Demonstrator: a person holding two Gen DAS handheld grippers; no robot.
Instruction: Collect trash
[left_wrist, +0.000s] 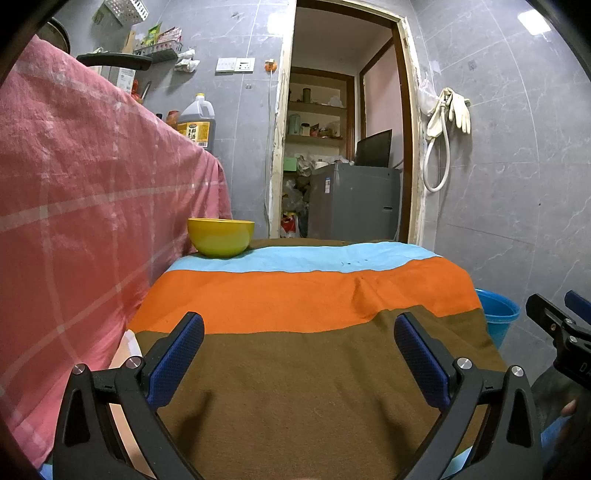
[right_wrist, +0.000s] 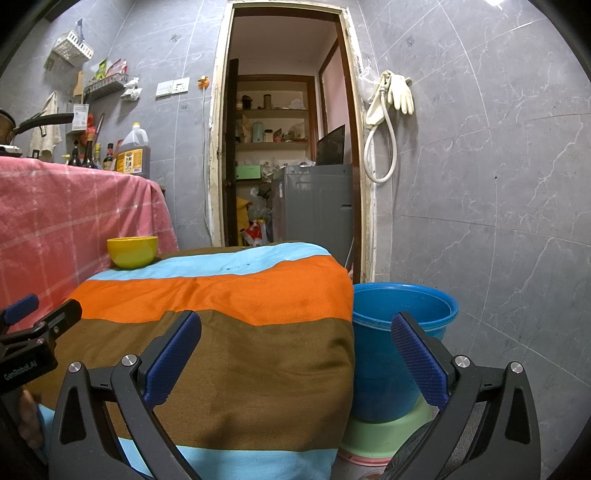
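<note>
The left gripper (left_wrist: 299, 354) hangs over the striped cloth (left_wrist: 295, 369), its blue fingers (left_wrist: 177, 362) spread wide and holding nothing. At the cloth's far left corner sits a yellow bowl (left_wrist: 221, 237), beside the pink cloth (left_wrist: 74, 203). The right gripper (right_wrist: 295, 354) is also wide open and empty. Off the striped cloth's right edge stands a blue bucket (right_wrist: 388, 350). I cannot see any trash.

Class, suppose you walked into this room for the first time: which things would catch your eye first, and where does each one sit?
The striped cloth in blue, orange and brown covers the table in the middle, with a yellow bowl at its far left corner. A blue bucket stands on the floor by the table's right side, and a pink checked cloth hangs on the left. The left gripper and right gripper are both open and empty.
</note>
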